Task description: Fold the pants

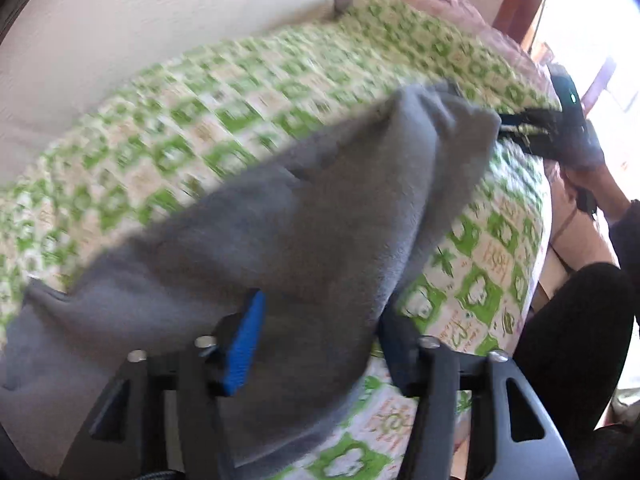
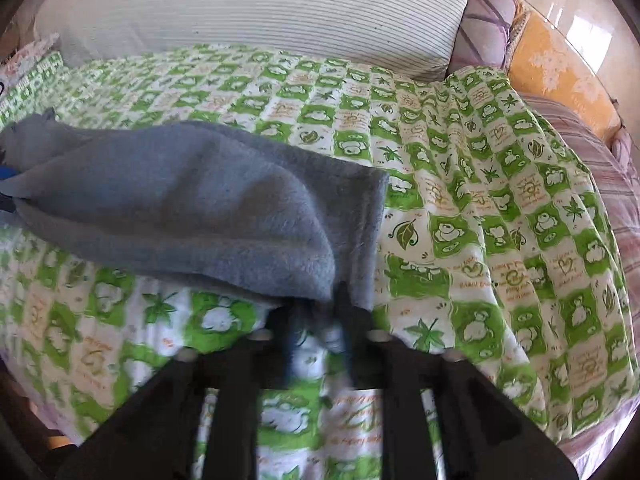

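The grey fleece pants [image 1: 280, 232] hang stretched between my two grippers above the green-and-white checked bedspread [image 1: 192, 112]. In the left wrist view my left gripper [image 1: 320, 332] stands with its blue-padded fingers [image 1: 244, 344] wide apart and the cloth draped between them; its grip is not visible. My right gripper [image 1: 516, 128] shows at the far end, clamped on the pants' other edge. In the right wrist view the right gripper [image 2: 316, 312] is shut on the near corner of the pants [image 2: 192, 200]. The left gripper's blue tip [image 2: 6, 172] peeks in at the left edge.
A striped white pillow [image 2: 260, 12] lies along the wall behind the bedspread [image 2: 500, 200]. A purple cushion [image 2: 488, 24] and a yellow blanket [image 2: 560, 72] sit at the bed's head. The person's dark-clad leg [image 1: 576, 344] is beside the bed edge.
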